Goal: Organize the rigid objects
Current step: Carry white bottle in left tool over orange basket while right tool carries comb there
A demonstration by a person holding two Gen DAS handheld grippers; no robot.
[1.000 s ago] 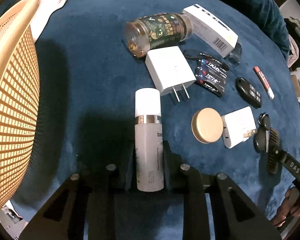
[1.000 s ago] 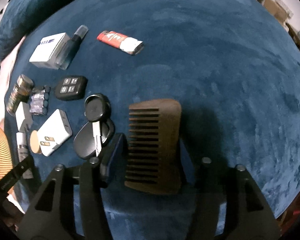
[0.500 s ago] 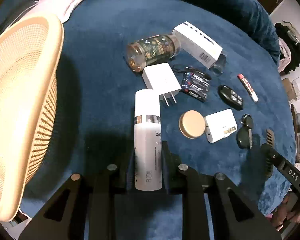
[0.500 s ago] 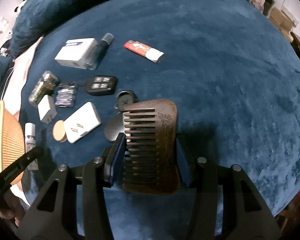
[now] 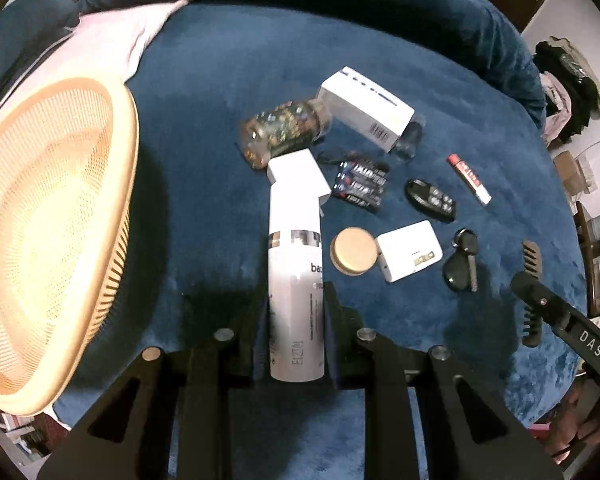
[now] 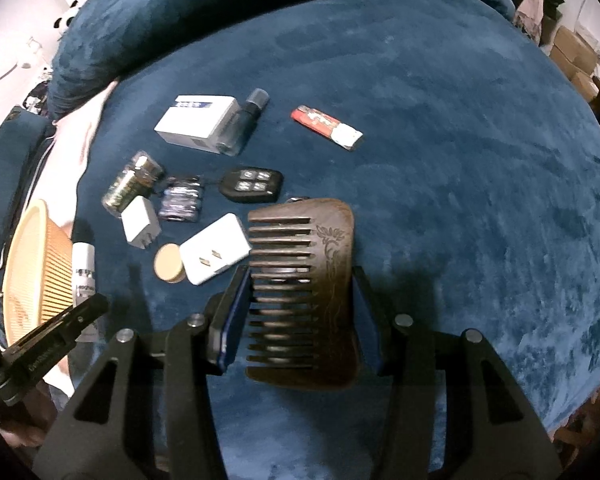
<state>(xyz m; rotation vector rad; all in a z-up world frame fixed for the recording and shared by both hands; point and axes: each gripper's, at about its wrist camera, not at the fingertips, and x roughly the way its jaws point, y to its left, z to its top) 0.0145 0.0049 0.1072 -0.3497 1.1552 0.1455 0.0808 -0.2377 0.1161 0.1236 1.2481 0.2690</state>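
My left gripper (image 5: 294,316) is shut on a white bottle (image 5: 296,276) with a silver band, held above the blue cover. Its cap points away from me. A tan woven basket (image 5: 40,232) lies to the left of it. My right gripper (image 6: 300,304) is shut on a dark wooden comb (image 6: 304,288), lifted off the cover, teeth to the left. In the right wrist view the basket (image 6: 32,268) and the white bottle (image 6: 83,268) sit at the far left. The comb (image 5: 532,264) and a right finger (image 5: 548,308) show at the right edge of the left wrist view.
On the blue cover (image 5: 220,112) lie a brown patterned jar (image 5: 280,132), a white box (image 5: 364,112), two white chargers (image 5: 408,250), batteries (image 5: 360,184), a round tan lid (image 5: 354,252), a remote fob (image 5: 430,199), car keys (image 5: 460,264) and a red-white lighter (image 6: 326,126).
Both grippers have risen, so the cover and its objects look smaller. The bottle and the comb came up with them. More of the basket shows at the left.
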